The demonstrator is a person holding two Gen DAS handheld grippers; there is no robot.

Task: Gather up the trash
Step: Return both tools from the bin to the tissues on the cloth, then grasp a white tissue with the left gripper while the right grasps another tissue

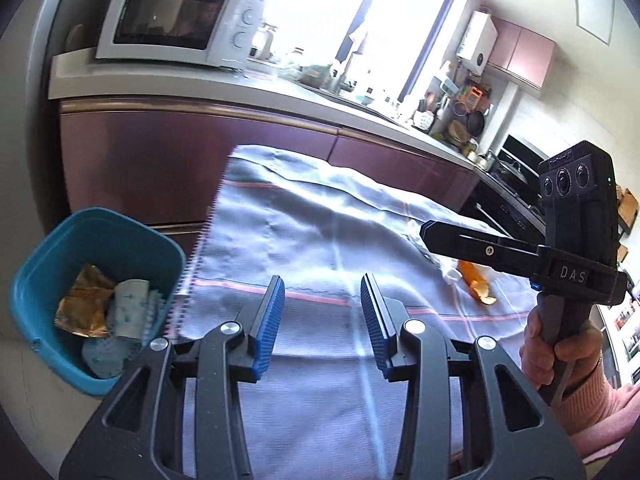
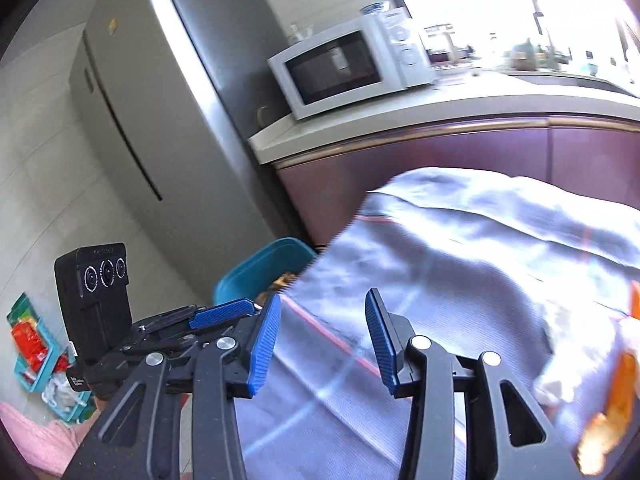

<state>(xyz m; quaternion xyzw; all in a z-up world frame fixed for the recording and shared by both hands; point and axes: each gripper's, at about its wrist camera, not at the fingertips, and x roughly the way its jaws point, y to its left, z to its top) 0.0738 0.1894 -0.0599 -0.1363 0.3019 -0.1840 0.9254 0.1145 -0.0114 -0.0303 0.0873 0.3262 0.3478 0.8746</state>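
Observation:
A teal bin (image 1: 60, 248) stands on the floor left of the cloth-covered table (image 1: 304, 240); it holds a gold wrapper (image 1: 82, 304) and white-blue crumpled papers (image 1: 130, 308). My left gripper (image 1: 322, 308) is open and empty above the cloth. An orange wrapper (image 1: 476, 282) with a white scrap lies on the cloth at right, just beneath the right gripper's body. My right gripper (image 2: 322, 328) is open and empty above the cloth; the orange wrapper (image 2: 622, 384) shows blurred at its right edge, and the bin (image 2: 256, 268) peeks out at the table's left edge.
A maroon kitchen counter (image 1: 200, 160) with a white microwave (image 1: 172, 20) runs behind the table. A grey fridge (image 2: 160, 100) stands at left. A teal rack with red packets (image 2: 28, 344) sits on the floor. A stove (image 1: 516, 192) is at far right.

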